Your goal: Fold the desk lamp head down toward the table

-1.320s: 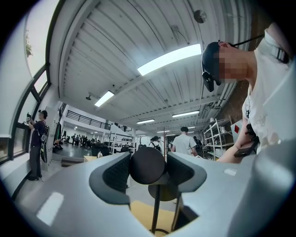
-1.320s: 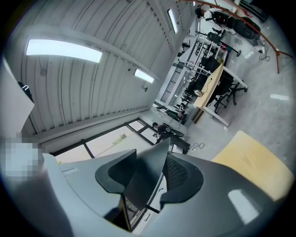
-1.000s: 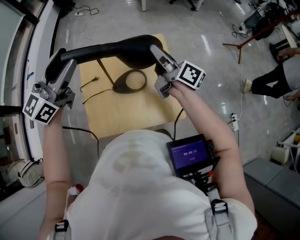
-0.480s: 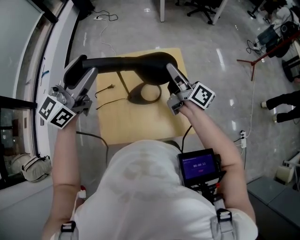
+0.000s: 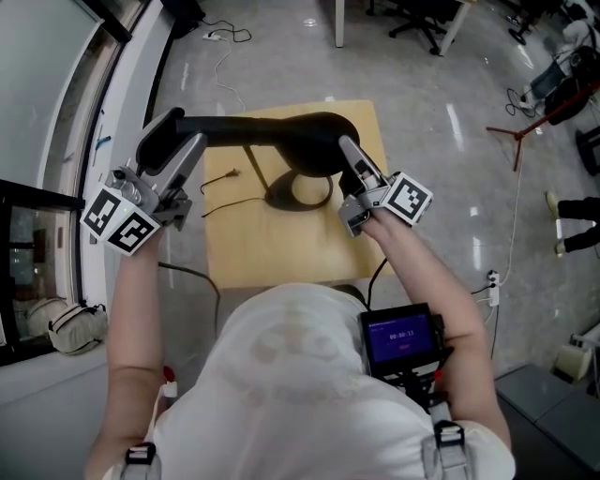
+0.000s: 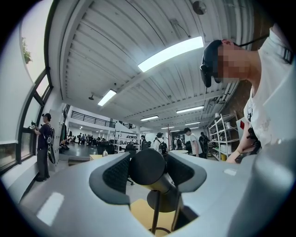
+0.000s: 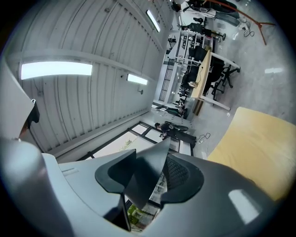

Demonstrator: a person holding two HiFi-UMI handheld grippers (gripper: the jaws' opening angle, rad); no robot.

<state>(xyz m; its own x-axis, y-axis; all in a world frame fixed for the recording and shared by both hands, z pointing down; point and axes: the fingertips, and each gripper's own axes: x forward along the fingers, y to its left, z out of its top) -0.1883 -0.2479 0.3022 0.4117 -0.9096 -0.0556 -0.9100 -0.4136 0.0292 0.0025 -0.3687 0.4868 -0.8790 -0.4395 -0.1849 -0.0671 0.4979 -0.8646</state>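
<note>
A black desk lamp stands on a small wooden table [image 5: 281, 248], its ring base [image 5: 298, 193] near the far edge. The lamp's arm [image 5: 244, 127] lies about level above the table, with the head [image 5: 314, 141] at its right end. My left gripper [image 5: 180, 145] is shut on the arm's rounded left end [image 6: 148, 166], one pad on each side. My right gripper [image 5: 347, 150] is shut on the thin edge of the lamp head [image 7: 147, 173], which runs between its pads.
The lamp's cable [image 5: 220, 180] trails over the table's left part. A window wall [image 5: 56, 141] runs close along the left. Office chairs [image 5: 412, 14] stand at the far end and a tripod [image 5: 534, 131] at the right. A small screen [image 5: 398, 337] hangs at the person's chest.
Only the head camera's view has drifted. Both grippers keep the same hold on the lamp, and the lamp's pose looks the same.
</note>
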